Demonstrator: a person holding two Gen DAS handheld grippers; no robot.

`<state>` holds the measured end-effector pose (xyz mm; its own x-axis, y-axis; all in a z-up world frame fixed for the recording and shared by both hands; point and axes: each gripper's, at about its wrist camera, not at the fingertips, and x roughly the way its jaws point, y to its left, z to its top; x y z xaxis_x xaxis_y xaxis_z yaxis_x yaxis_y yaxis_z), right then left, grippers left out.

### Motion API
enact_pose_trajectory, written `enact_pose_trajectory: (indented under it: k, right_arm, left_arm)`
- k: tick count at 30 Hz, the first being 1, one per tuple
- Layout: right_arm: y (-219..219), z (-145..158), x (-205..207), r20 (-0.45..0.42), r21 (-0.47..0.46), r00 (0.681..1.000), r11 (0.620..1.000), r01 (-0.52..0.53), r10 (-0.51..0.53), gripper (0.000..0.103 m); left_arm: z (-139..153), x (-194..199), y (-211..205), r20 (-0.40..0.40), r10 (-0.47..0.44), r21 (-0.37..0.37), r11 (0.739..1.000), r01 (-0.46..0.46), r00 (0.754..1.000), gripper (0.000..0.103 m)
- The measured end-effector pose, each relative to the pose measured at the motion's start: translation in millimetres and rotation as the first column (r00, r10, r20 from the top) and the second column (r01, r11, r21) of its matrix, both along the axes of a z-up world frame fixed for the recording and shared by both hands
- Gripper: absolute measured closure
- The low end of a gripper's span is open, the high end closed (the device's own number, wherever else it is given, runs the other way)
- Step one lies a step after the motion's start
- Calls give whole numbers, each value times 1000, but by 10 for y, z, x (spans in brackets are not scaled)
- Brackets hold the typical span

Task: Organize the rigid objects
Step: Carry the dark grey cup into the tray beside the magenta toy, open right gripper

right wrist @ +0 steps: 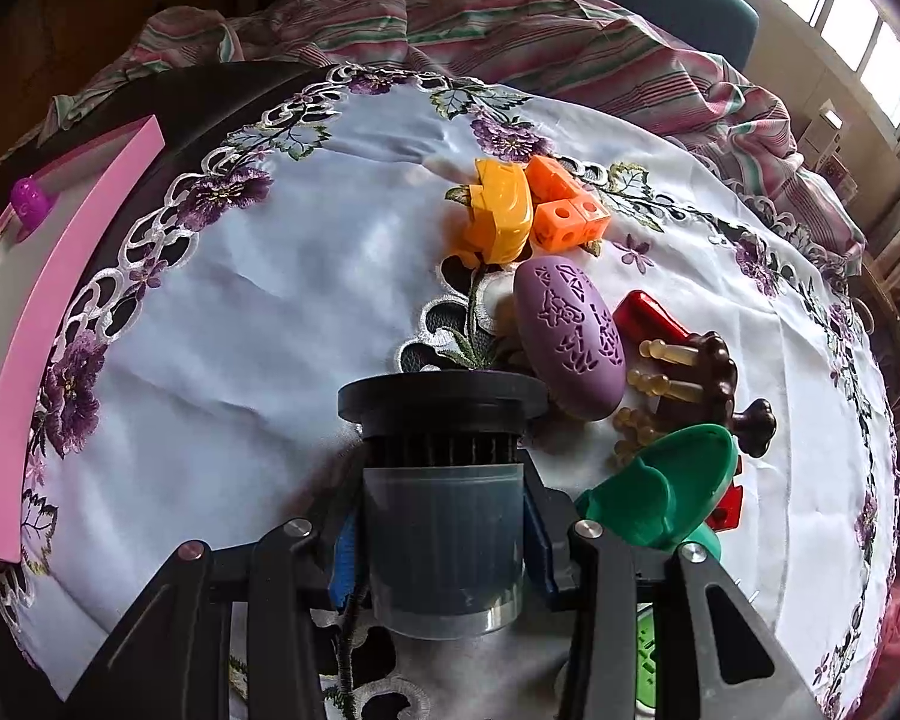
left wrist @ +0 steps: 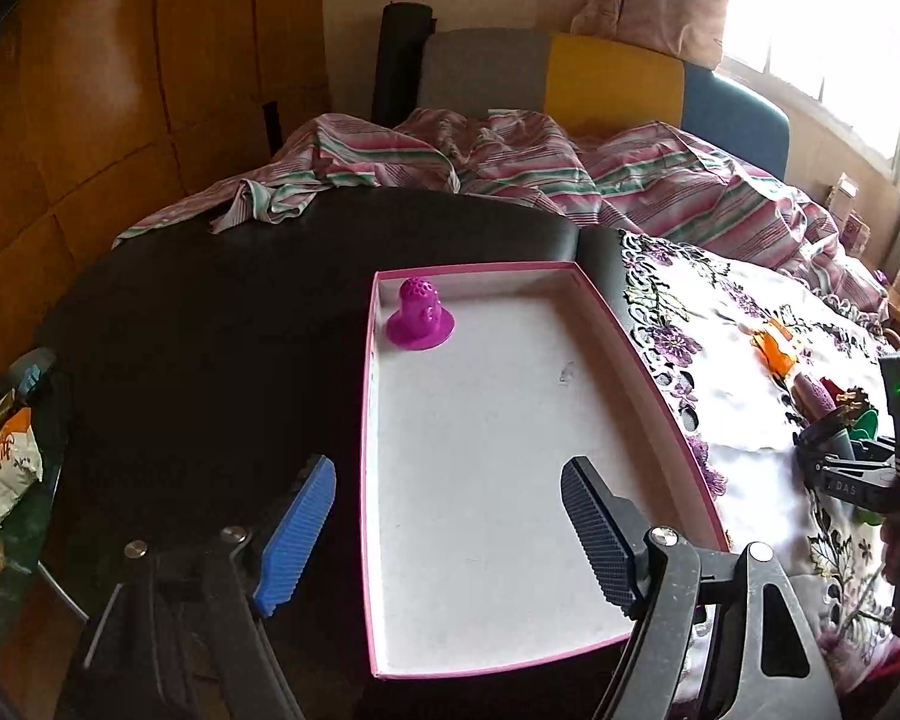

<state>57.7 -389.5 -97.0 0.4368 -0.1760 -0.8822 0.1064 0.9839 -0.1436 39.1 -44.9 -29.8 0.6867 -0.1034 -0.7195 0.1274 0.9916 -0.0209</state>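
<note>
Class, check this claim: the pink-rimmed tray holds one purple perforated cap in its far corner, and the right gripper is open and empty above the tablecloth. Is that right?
Not quite. The right gripper is not empty: it is shut on a dark cylindrical filter, as the right wrist view shows. The rest stands: the tray holds one purple cap in its far corner.

One pink-rimmed shallow box [left wrist: 642,354] held a single magenta perforated drain cover [left wrist: 419,317]. On the embroidered white cloth [right wrist: 306,300] lay one yellow plastic piece [right wrist: 501,210], one cluster of orange holed cubes [right wrist: 564,210] whose number could not be told, one purple oval carved piece [right wrist: 570,336], one brown massager [right wrist: 714,384] with amber pegs, one green scoop-shaped piece [right wrist: 660,480] and two red bits [right wrist: 648,312], possibly parts of one thing. One grey cylinder with a black flanged top [right wrist: 444,540] sat between the pads of one of the two hand-held grippers.
</note>
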Motion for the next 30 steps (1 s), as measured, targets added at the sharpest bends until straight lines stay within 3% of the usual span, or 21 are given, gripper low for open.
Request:
enact_pose_trajectory:
  k: [10, 19, 25, 30]
  right_arm:
    - [93, 150, -46, 65, 63, 998, 998, -4, 0, 60]
    - [544, 486, -17, 140, 132, 989, 989, -62, 43, 60]
    - [1026, 732, 106, 194, 252, 976, 957, -145, 97, 60]
    - [1515, 740, 282, 190, 334, 970, 919, -210, 152, 60]
  left_arm:
    - [1, -2, 168, 1, 45, -16, 999, -45, 999, 24]
    - [-27, -5, 350, -6, 72, -28, 997, -72, 997, 24]
    - [-58, -13, 429, -14, 84, -38, 996, -84, 996, 24]
    - [-86, -24, 488, -20, 95, -45, 994, -96, 995, 24]
